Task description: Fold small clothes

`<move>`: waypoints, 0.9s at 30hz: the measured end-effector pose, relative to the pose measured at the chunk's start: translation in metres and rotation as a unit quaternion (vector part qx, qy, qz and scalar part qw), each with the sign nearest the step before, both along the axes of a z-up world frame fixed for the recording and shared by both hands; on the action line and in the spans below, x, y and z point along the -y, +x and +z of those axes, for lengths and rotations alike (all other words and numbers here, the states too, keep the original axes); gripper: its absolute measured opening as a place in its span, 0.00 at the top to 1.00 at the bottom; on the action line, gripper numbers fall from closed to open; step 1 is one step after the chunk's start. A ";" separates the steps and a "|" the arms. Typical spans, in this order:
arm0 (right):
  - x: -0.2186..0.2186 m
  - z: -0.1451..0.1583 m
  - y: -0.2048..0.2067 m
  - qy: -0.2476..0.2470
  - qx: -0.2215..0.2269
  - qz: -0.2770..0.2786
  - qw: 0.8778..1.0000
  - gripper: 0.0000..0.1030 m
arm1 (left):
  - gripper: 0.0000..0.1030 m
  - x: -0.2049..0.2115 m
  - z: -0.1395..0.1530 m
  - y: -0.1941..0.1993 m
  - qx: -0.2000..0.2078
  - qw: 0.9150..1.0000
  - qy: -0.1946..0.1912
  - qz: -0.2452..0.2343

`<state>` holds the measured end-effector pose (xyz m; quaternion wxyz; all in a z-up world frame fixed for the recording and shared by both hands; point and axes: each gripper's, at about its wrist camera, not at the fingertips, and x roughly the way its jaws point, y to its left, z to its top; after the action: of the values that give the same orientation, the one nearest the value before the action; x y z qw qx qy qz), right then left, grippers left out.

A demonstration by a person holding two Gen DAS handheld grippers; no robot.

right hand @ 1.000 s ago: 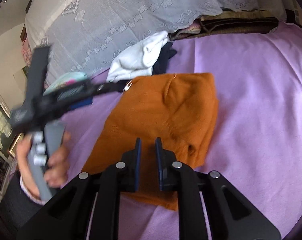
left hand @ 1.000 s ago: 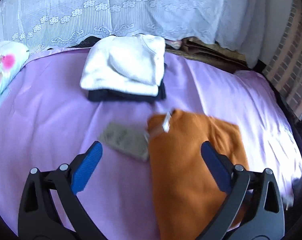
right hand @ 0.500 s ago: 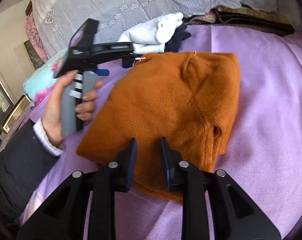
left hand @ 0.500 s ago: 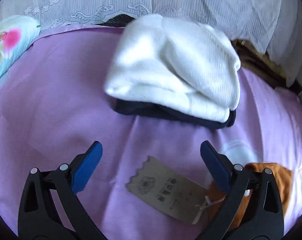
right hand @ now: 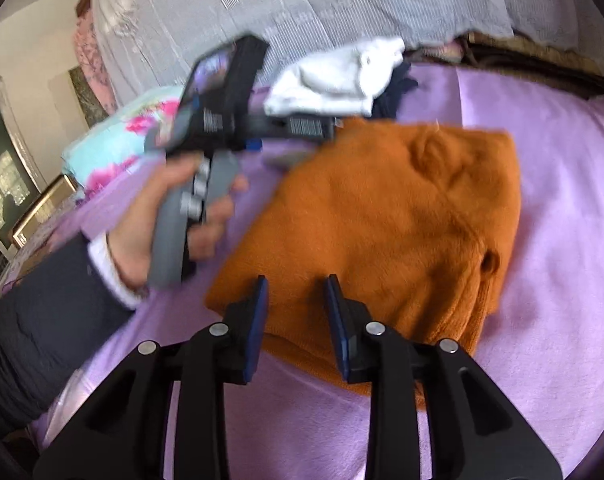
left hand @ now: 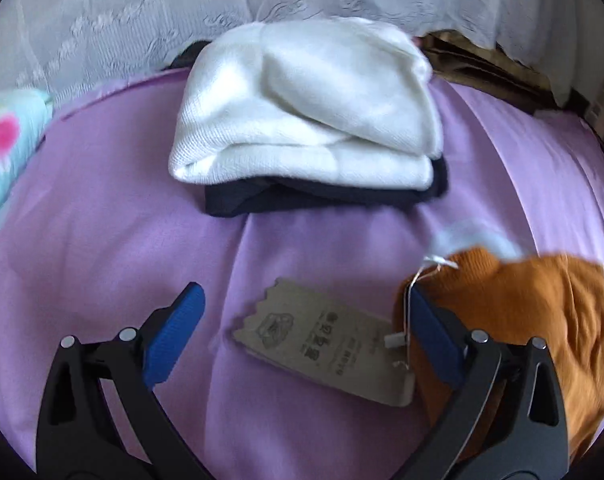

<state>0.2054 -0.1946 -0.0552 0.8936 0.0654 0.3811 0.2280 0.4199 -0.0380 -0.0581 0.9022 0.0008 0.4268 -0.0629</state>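
Orange sweater [right hand: 386,224] looks folded already, lying near me on the purple sheet [left hand: 101,216], paper tag [left hand: 326,354] sticking out left. White and navy pieces [left hand: 310,112] sit stacked farther back. My left gripper [left hand: 302,340] gapes wide; right gripper [right hand: 297,320] is partly apart, empty. Stacking's left, I reckon.

white garment [left hand: 306,104] atop dark garment [left hand: 326,196]; tag [left hand: 326,344] left of sweater [left hand: 542,320].

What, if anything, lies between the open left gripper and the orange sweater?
Only the cardboard hang tag, lying flat on the purple sheet between the fingers of the left gripper. It is tied by string to the orange sweater, whose edge is already at the right finger. Nothing else is in the way.
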 end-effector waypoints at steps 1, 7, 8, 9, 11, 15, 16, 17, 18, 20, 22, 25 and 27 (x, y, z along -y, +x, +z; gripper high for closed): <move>0.001 -0.003 0.002 0.005 -0.007 0.001 1.000 0.71 | 0.02 -0.003 0.000 0.008 0.003 1.000 0.005 0.015; 0.000 -0.004 -0.001 -0.005 -0.006 0.006 1.000 0.70 | 0.02 0.004 -0.007 0.024 0.001 0.999 0.040 0.023; 0.001 -0.003 -0.002 -0.003 -0.004 0.006 1.000 0.70 | 0.03 0.001 -0.004 0.019 0.006 0.999 0.034 0.023; 0.004 0.001 -0.004 0.004 0.003 0.005 1.000 0.70 | 0.03 -0.004 0.002 0.014 0.011 1.000 0.016 0.024; 0.009 0.009 -0.008 0.020 0.021 0.004 1.000 0.70 | 0.03 -0.020 0.016 -0.002 0.020 0.999 -0.022 0.037; 0.019 0.018 -0.009 0.036 0.031 -0.007 0.999 0.70 | 0.03 -0.033 0.036 -0.039 0.033 0.996 -0.084 0.021; 0.021 0.016 -0.007 0.035 0.024 -0.014 0.999 0.70 | 0.03 -0.029 0.037 -0.051 0.031 0.996 -0.085 0.008; 0.022 0.013 -0.005 0.033 0.016 -0.019 0.999 0.70 | 0.03 -0.023 0.036 -0.060 0.024 0.996 -0.081 -0.009; 0.022 0.007 -0.001 0.021 0.000 -0.023 1.000 0.70 | 0.03 -0.013 0.031 -0.070 0.013 0.997 -0.073 -0.028; 0.017 -0.004 0.004 0.001 -0.023 -0.016 1.000 0.66 | 0.03 0.006 0.020 -0.085 0.001 0.997 -0.051 -0.052; 0.018 -0.005 0.005 0.003 -0.021 -0.015 1.000 0.66 | 0.02 0.026 0.007 -0.097 0.029 0.999 0.003 -0.039; 0.025 0.003 0.000 0.029 -0.011 -0.020 0.999 0.66 | 0.02 0.022 0.009 -0.102 0.024 1.000 -0.005 -0.016; 0.032 0.012 -0.005 0.042 0.006 -0.029 0.999 0.66 | 0.02 0.010 0.016 -0.117 0.022 0.999 -0.049 -0.008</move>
<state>0.2003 -0.2267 -0.0431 0.8985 0.1124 0.3638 0.2185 0.3028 -0.0484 -0.0426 0.9097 -0.0388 0.4033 -0.0909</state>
